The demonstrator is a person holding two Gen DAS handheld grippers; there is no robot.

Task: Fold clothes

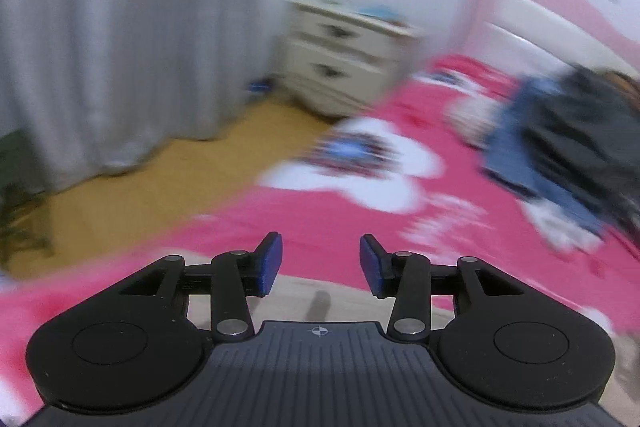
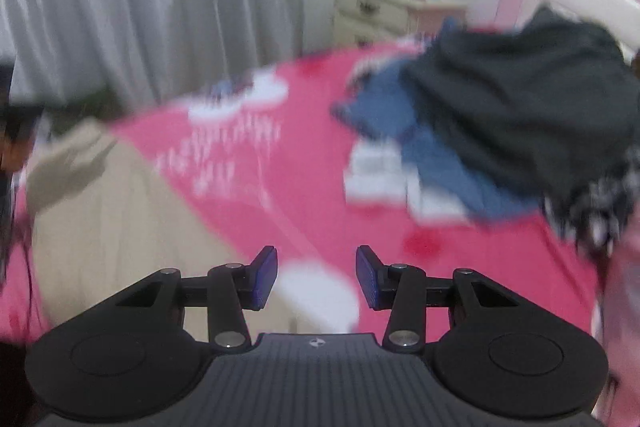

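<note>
Both views are motion-blurred. A pile of clothes lies on the pink bed: a dark grey garment (image 2: 520, 107) over a blue one (image 2: 432, 155), with a black-and-white patterned piece (image 2: 600, 203) at the right. The pile also shows at the right of the left wrist view (image 1: 568, 147). A beige garment (image 2: 100, 211) lies spread on the bed at the left, and a strip of it (image 1: 320, 299) shows under my left gripper. My left gripper (image 1: 321, 265) is open and empty above the bed. My right gripper (image 2: 316, 277) is open and empty above the bed.
The pink bed sheet (image 1: 320, 211) has white cartoon prints. A cream nightstand (image 1: 340, 63) stands beside the pink headboard (image 1: 540, 15). Grey curtains (image 1: 120, 47) hang at the left over a wooden floor (image 1: 160, 195). White folded items (image 2: 376, 175) lie by the pile.
</note>
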